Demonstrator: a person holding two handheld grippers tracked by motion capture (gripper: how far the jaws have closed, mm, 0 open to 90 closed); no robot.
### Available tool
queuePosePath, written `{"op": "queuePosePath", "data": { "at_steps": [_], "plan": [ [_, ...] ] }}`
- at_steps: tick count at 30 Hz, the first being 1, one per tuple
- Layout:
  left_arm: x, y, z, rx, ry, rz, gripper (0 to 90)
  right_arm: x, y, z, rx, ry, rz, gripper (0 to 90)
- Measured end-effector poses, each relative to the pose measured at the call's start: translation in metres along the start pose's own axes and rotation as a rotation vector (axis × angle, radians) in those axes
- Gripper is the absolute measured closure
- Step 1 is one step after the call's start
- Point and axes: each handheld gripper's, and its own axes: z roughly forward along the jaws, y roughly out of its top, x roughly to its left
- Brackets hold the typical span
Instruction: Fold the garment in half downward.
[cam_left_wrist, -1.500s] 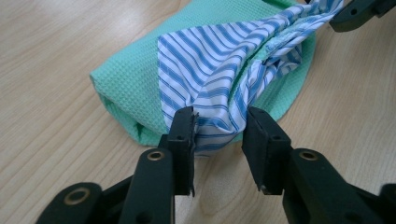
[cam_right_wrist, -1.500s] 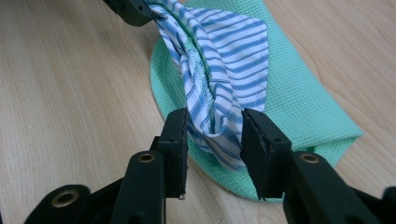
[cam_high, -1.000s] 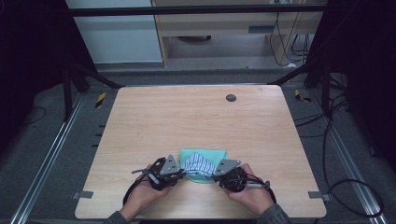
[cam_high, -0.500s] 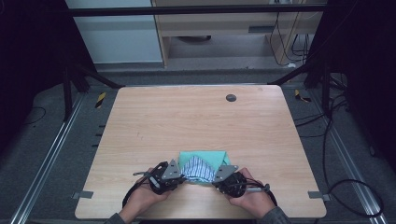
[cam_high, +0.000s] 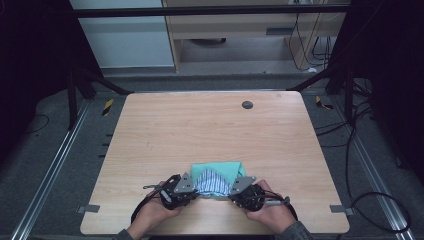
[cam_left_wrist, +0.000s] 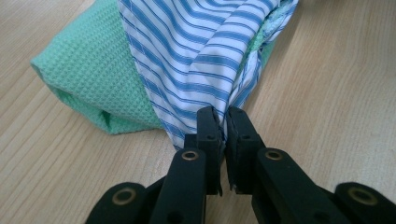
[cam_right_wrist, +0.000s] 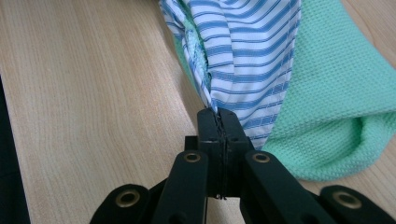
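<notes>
Striped cloth (cam_left_wrist: 205, 51) (over green towel (cam_left_wrist: 88, 79)) is pinched at opposite corners by left tongs (cam_left_wrist: 223, 122) and right tongs (cam_right_wrist: 218, 120).

**Everything else around the bench**

A light wooden table (cam_high: 215, 135) is seen from above, with a small dark round grommet (cam_high: 247, 104) set into it near the far edge. Metal brackets (cam_high: 88, 208) are fixed at the near corners. Grey carpeted floor (cam_high: 45, 165) is spread around it, with aluminium rails (cam_high: 47, 175) laid along both sides and yellow-black hazard tape (cam_high: 107, 106) stuck down by the far left corner. Black cables (cam_high: 370, 200) are looped on the floor at the right. A pale cabinet (cam_high: 125, 40) and a wooden shelf unit (cam_high: 235, 30) are placed at the back, behind a dark frame bar (cam_high: 210, 10)
</notes>
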Motion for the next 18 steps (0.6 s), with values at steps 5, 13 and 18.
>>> {"op": "queuePosePath", "data": {
  "at_steps": [5,13,18],
  "plan": [
    [-0.002,0.0,-0.001,-0.01,-0.016,-0.017,83.8,0.0,-0.002,-0.003,-0.011,-0.002,0.008,89.1],
    [-0.012,0.002,-0.016,-0.036,0.003,-0.027,69.2,-0.002,-0.011,-0.015,-0.028,0.008,0.022,79.7],
    [-0.01,-0.002,-0.027,-0.052,0.026,-0.069,55.3,-0.005,-0.019,-0.027,-0.032,-0.003,0.055,64.1]
  ]
}}
